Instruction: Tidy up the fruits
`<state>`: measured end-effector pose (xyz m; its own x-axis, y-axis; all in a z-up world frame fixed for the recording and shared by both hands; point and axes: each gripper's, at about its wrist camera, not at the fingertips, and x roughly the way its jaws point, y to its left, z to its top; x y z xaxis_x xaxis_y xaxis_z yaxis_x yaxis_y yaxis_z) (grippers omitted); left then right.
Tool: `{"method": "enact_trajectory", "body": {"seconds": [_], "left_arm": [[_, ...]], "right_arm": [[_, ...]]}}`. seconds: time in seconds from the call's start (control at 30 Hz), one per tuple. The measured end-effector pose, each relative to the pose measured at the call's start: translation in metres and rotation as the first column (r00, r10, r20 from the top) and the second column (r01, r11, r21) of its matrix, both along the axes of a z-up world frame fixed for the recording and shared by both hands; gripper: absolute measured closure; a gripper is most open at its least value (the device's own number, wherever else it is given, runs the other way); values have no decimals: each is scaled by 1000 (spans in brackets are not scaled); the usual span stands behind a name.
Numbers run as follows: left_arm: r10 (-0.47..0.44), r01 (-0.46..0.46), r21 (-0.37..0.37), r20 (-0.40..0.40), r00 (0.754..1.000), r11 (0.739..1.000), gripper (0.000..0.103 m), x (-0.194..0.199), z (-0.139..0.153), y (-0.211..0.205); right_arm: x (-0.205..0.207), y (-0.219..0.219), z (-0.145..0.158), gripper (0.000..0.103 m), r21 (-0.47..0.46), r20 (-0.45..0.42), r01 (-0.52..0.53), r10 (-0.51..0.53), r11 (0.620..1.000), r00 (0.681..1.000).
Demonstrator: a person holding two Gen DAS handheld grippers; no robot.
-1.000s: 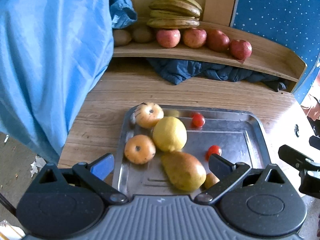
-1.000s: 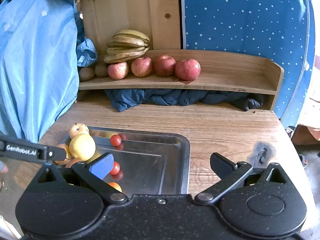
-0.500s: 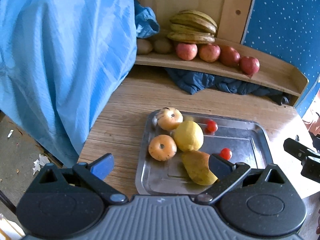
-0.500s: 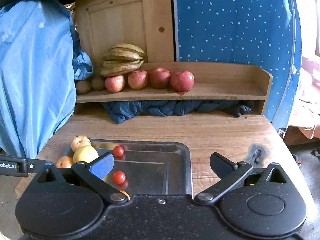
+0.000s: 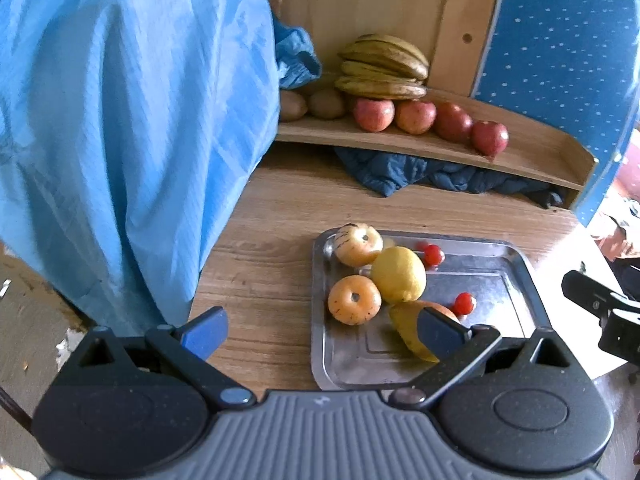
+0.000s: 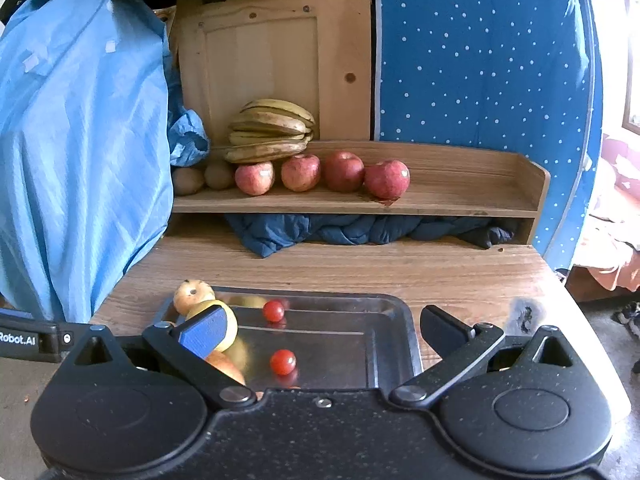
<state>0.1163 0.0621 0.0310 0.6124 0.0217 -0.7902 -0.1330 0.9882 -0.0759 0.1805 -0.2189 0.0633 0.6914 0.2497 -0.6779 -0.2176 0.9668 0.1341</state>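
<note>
Fruit on the metal tray [image 5: 516,276], both grippers spread and empty above its near edge.
Left gripper [image 5: 320,330] and right gripper [image 6: 324,330] grasp nothing; behind the tray, apples [image 6: 344,171] line the shelf [image 6: 460,200]. Risk: cherry tomatoes [image 6: 283,361] and the lemon [image 5: 399,274] could roll on slick steel if nudged.

Bright daylight from the right (overexposed there), soft blur, fisheye-bent edges.

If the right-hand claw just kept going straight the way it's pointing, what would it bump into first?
Probably the nearer small red cherry tomato on the shiny metal tray, which lies low between the open fingers of the right gripper. If the path runs higher, it might pass over to the wooden table; depth is unclear.
</note>
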Motion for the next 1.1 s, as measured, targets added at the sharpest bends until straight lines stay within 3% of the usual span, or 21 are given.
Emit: {"method": "enact_trajectory", "body": {"seconds": [0.4, 0.67, 0.87, 1.1], "left_arm": [[-96, 97, -34, 11, 995, 995, 1, -23, -7, 18], [-124, 123, -69, -8, 992, 990, 1, -42, -13, 29], [-113, 111, -53, -46, 993, 992, 1, -48, -19, 33], [-110, 108, -59, -30, 994, 992, 1, -51, -14, 27]], "right_arm": [[-65, 19, 7, 1, 19, 27, 94, -95, 995, 995], [-82, 33, 5, 1, -11, -12, 96, -96, 995, 995], [-88, 39, -3, 1, -22, -47, 84, -85, 996, 995], [-81, 34, -2, 1, -34, -56, 55, -57, 998, 997]]}}
